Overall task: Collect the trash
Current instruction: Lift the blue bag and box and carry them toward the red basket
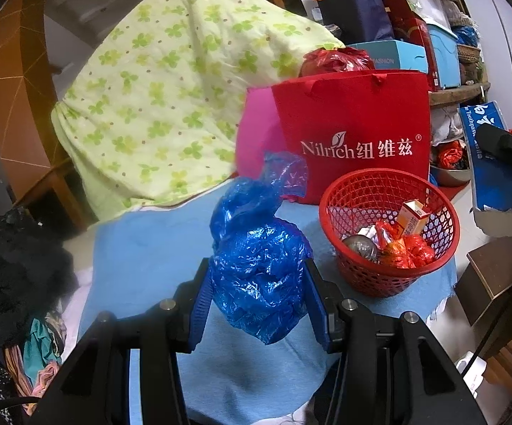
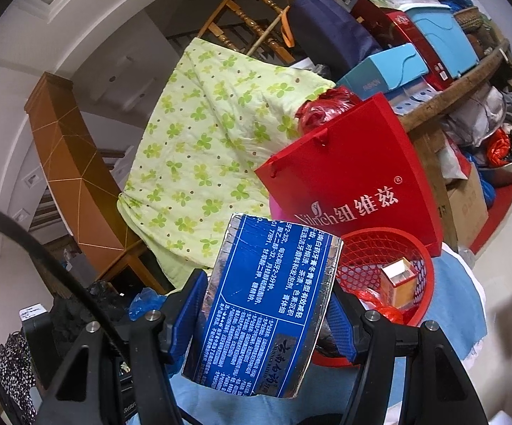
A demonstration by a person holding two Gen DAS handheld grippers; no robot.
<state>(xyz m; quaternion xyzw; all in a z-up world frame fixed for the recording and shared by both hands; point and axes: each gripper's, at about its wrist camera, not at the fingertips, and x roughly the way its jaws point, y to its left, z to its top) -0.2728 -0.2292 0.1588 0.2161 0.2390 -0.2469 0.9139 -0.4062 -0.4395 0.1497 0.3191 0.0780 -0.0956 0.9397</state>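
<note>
My left gripper (image 1: pixel 257 295) is shut on a crumpled blue plastic bag (image 1: pixel 259 265), held just above the blue cloth. To its right stands a red mesh basket (image 1: pixel 388 191) holding a small orange box, red wrappers and a foil ball. My right gripper (image 2: pixel 265 311) is shut on a blue toothpaste box (image 2: pixel 266 311) with a torn silver edge; the same box (image 1: pixel 493 177) shows at the right edge of the left wrist view, above and right of the basket. In the right wrist view the basket (image 2: pixel 422 265) lies just beyond the box, to the right.
A red Nilrich paper bag (image 1: pixel 351 134) stands behind the basket with a pink bag beside it. A green clover-print quilt (image 1: pixel 157 88) drapes to the left. Boxes and bags pile up on a wooden shelf (image 1: pixel 458 94) behind. Dark clothes (image 1: pixel 11 265) lie at the left.
</note>
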